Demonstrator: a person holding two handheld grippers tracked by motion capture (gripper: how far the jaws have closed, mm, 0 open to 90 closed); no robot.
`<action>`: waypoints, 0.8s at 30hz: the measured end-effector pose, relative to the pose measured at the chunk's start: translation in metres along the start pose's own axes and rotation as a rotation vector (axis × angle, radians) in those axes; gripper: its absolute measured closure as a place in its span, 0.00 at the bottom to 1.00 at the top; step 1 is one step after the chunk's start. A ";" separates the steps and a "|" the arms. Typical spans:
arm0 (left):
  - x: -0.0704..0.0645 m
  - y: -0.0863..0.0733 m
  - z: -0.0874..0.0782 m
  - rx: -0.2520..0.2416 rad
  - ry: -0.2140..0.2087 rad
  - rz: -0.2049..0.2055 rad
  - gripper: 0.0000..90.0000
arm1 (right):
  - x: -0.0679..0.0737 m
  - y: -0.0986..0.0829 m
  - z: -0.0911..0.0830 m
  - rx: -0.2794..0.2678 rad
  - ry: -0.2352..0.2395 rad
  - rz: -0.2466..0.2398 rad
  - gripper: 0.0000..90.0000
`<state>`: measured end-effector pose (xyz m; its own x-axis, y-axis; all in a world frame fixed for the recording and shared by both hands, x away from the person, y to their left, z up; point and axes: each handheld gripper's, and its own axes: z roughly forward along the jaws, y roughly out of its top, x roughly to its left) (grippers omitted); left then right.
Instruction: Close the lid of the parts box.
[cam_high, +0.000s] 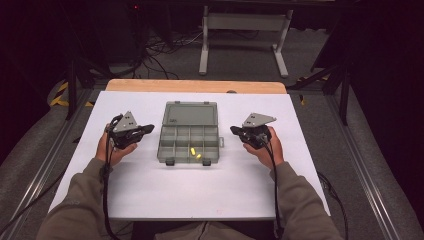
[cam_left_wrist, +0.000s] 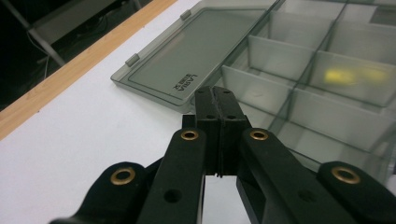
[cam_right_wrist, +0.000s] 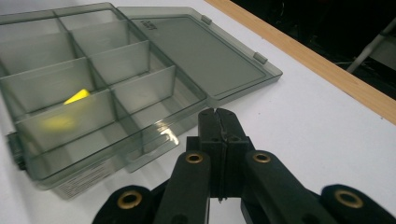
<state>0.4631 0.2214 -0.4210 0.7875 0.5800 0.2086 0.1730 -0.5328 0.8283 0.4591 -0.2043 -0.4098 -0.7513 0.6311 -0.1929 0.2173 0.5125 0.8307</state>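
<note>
A white table (cam_high: 150, 190) fills most of the high view, with a wooden strip (cam_high: 195, 86) along its far edge and dark floor beyond. Near the middle of the table lies a clear grey box (cam_high: 190, 139), open, its lid (cam_high: 190, 114) folded flat toward the far edge. With the lid out, the long axis runs from the person toward the far edge; the tray of compartments is the near half. Two small yellow pieces (cam_high: 193, 151) lie in the near compartments, right of centre; what they are cannot be told.

The left gripper (cam_high: 148, 129) hangs just left of the box, pointing right at it, apart from it. In the left gripper view its jaws are pressed together with nothing between them, tips above the seam of lid and tray. The right gripper (cam_high: 234, 130) sits just right of the box, pointing left, also apart. In the right gripper view its jaws are likewise closed and empty, over bare table beside the tray's corner.

Bare table lies open on both sides of the box and widely in front of it.
</note>
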 end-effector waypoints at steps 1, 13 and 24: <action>0.002 0.001 0.002 0.005 0.003 0.002 1.00 | -0.002 0.001 0.003 0.004 0.000 0.004 1.00; 0.023 0.012 0.031 0.075 0.013 -0.017 1.00 | -0.019 0.029 0.031 0.038 -0.007 -0.002 1.00; 0.036 0.008 0.055 0.149 0.035 -0.054 1.00 | -0.029 0.034 0.070 0.147 -0.013 0.000 1.00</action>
<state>0.5253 0.2042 -0.4352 0.7543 0.6297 0.1859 0.3024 -0.5846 0.7529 0.5319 -0.1648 -0.4125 -0.7433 0.6382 -0.2004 0.3067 0.5914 0.7457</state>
